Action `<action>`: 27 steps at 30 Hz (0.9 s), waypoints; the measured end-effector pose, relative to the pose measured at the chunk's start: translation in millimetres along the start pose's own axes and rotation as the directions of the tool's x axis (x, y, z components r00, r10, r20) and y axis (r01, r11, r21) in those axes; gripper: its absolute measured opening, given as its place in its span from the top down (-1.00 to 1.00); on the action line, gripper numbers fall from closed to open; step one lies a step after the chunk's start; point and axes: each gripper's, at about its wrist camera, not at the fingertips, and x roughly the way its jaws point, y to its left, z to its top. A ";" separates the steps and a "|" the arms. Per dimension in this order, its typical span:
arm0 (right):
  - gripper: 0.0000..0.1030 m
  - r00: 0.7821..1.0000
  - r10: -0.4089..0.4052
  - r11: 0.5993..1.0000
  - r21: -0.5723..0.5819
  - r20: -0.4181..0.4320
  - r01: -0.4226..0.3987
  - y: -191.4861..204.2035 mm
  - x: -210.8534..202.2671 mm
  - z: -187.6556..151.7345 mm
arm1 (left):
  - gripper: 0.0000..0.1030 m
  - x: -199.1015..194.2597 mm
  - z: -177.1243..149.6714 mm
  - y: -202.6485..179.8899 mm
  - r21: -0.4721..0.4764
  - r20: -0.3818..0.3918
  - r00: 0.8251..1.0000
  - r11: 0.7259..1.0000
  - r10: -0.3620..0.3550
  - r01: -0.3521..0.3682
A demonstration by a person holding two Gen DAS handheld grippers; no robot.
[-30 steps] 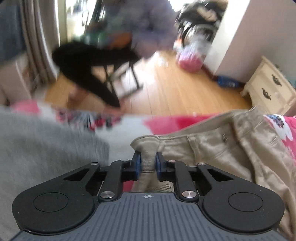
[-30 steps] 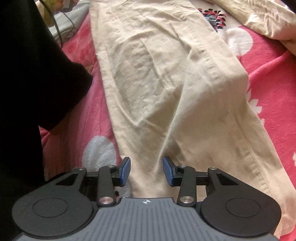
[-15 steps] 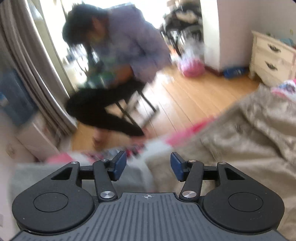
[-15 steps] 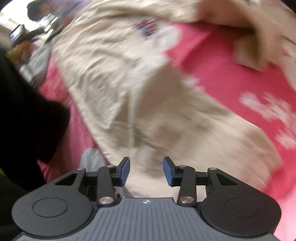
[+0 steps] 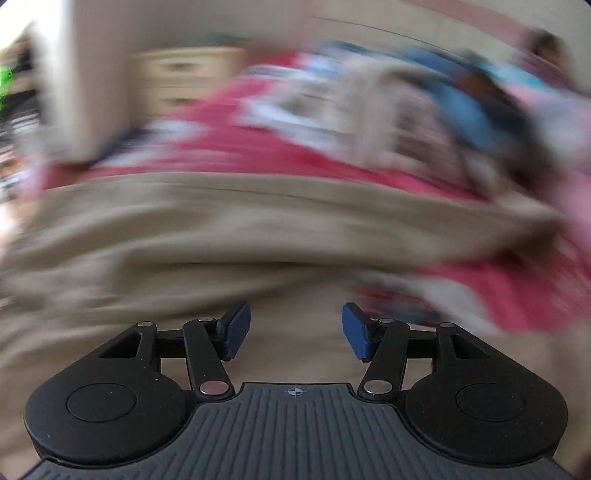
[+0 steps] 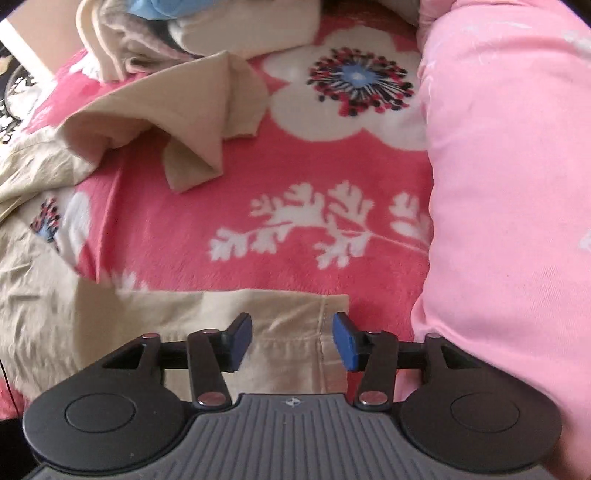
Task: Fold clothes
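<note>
The beige trousers (image 5: pixel 258 229) stretch across the heavily blurred left wrist view, on the pink flowered blanket (image 5: pixel 280 155). My left gripper (image 5: pixel 295 332) hangs open over the cloth with nothing between its pads. In the right wrist view one trouser leg's hem (image 6: pixel 295 314) lies flat on the blanket (image 6: pixel 280 177) just under my right gripper (image 6: pixel 291 341). Its jaws are opening; the hem shows in the gap but the pads do not press on it. The other leg (image 6: pixel 177 107) lies crumpled at the upper left.
A thick pale pink quilt (image 6: pixel 509 184) rises along the right side, close to my right gripper. A heap of other clothes (image 6: pixel 221 29) sits at the far end of the bed. A cream chest of drawers (image 5: pixel 184 77) stands beyond the bed, blurred.
My left gripper let go of the trouser waistband, opened and swung round from the room to face the bed. My right gripper swung along the leg to its hem and its jaws widened.
</note>
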 end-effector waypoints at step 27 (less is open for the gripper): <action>0.67 0.896 -0.342 0.916 -0.115 0.282 0.386 19.9 5.3 -2.0 | -0.10 69.7 -55.9 -174.6 0.559 -0.092 0.964 0.788 -0.251 0.259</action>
